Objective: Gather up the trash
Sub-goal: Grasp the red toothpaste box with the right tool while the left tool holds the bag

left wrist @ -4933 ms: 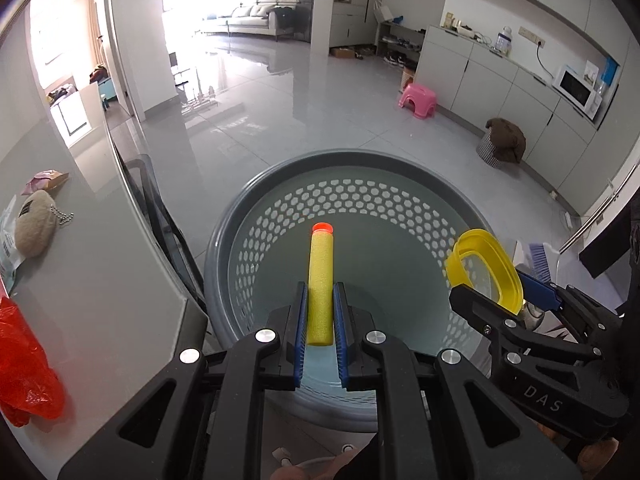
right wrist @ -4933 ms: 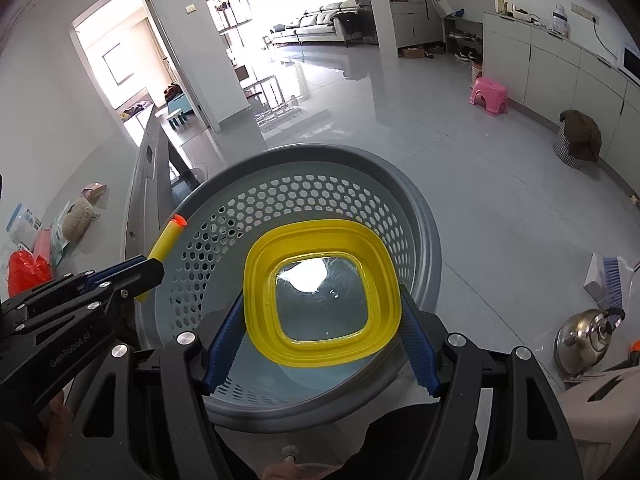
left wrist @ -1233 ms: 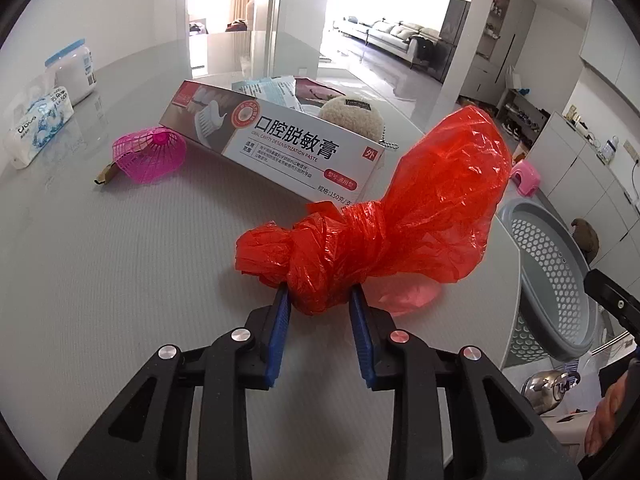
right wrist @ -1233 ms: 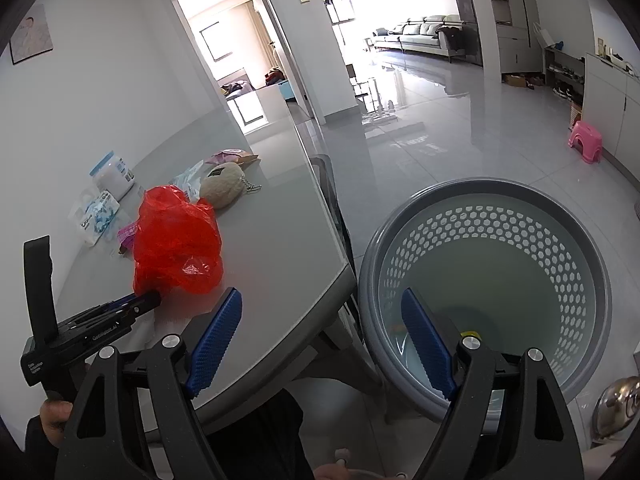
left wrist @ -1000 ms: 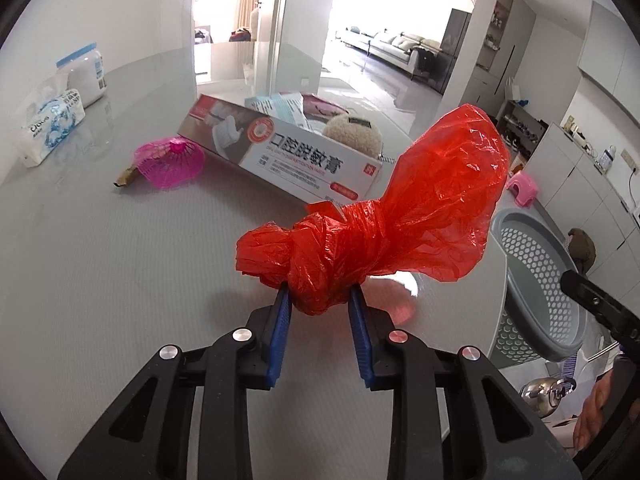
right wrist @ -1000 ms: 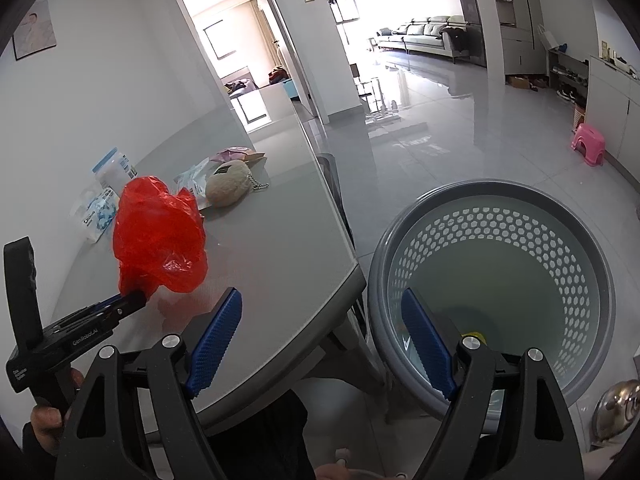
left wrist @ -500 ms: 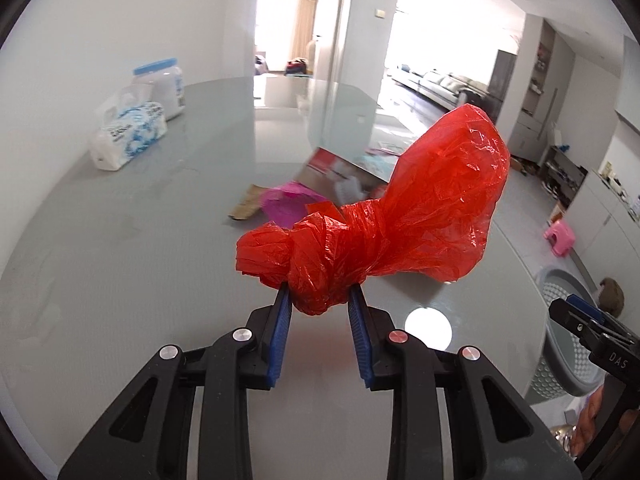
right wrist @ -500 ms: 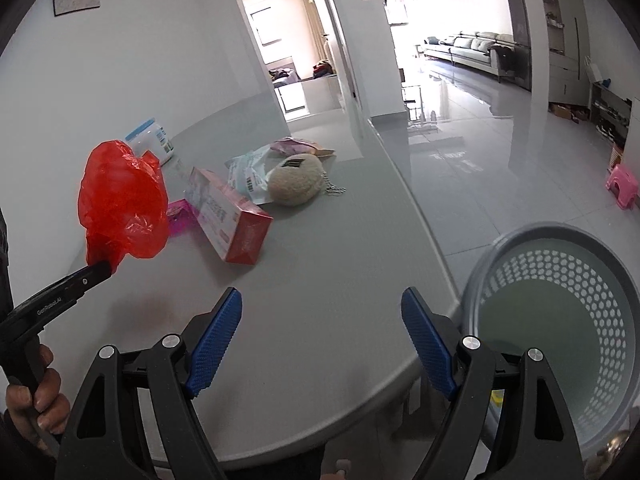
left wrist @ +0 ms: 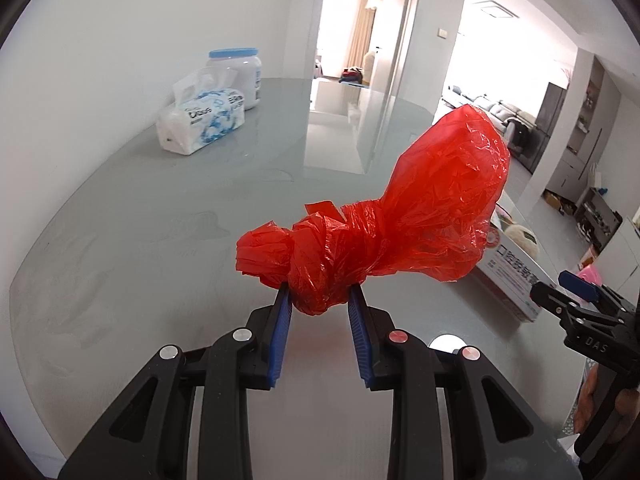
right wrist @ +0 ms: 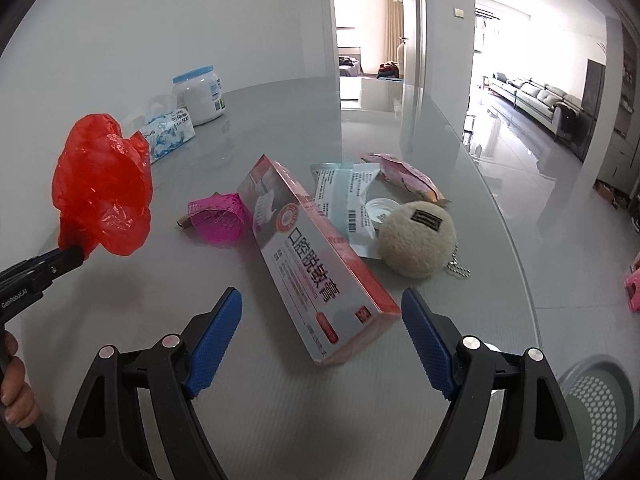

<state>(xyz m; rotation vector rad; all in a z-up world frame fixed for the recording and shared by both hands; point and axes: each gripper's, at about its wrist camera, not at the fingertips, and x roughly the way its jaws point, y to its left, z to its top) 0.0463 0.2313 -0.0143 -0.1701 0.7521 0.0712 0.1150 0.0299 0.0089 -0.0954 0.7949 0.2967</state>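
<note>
My left gripper (left wrist: 319,300) is shut on the knot of a red plastic bag (left wrist: 420,216) and holds it up above the grey table; the bag also shows at the left of the right wrist view (right wrist: 102,188). My right gripper (right wrist: 322,316) is open and empty, low over the table, with the near end of a long toothpaste box (right wrist: 316,260) between its fingers. Beyond the box lie a pink net wrapper (right wrist: 218,216), a white label sheet (right wrist: 348,196), a pink packet (right wrist: 404,174) and a beige plush ball (right wrist: 416,236).
A tissue pack (left wrist: 200,120) and a white jar with a blue lid (left wrist: 236,76) stand at the table's far side by the wall. The grey perforated basket (right wrist: 600,404) is on the floor past the table's right edge (right wrist: 516,260).
My left gripper has lifted the red bag off the table and swung left, away from the basket. My right gripper has turned from the basket toward the table and now straddles the toothpaste box.
</note>
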